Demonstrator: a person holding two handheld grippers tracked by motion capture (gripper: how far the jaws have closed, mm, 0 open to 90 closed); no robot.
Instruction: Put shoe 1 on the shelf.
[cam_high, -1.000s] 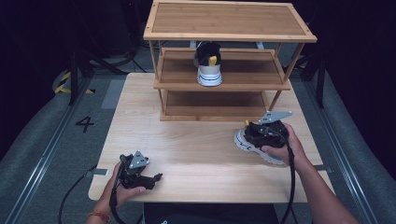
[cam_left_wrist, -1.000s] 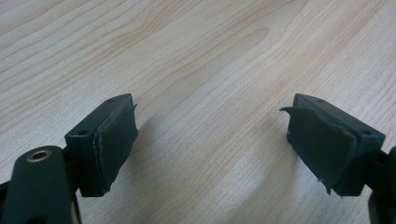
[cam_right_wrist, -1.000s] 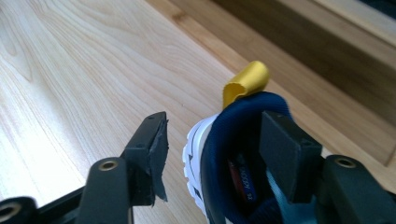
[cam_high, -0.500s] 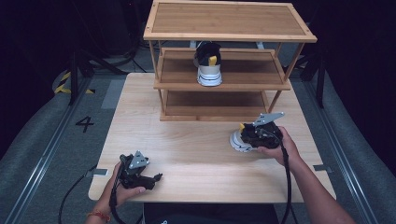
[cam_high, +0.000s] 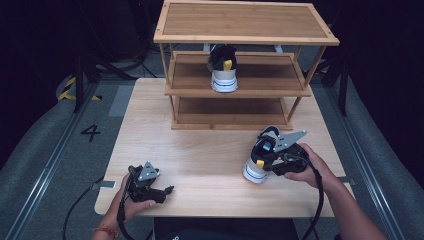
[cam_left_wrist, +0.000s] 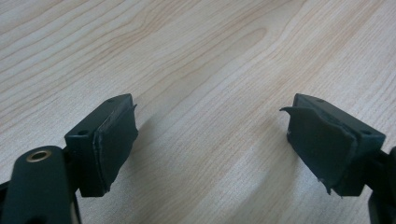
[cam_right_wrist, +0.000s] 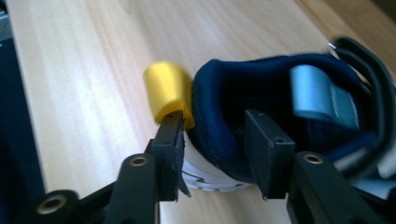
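Right gripper (cam_right_wrist: 212, 140) on the shoe's (cam_high: 257, 162) heel collar.
Your jaws just reopened slightly, heel padding between them; shoe sits right-front on the surface (cam_high: 200, 150). Left gripper (cam_left_wrist: 212, 140) wide, empty, resting near-left.

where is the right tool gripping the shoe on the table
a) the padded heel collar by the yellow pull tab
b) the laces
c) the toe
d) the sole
a: in the right gripper view the right tool straddles the shoe at its heel collar, one jaw outside just under the yellow pull tab, the other inside the opening.
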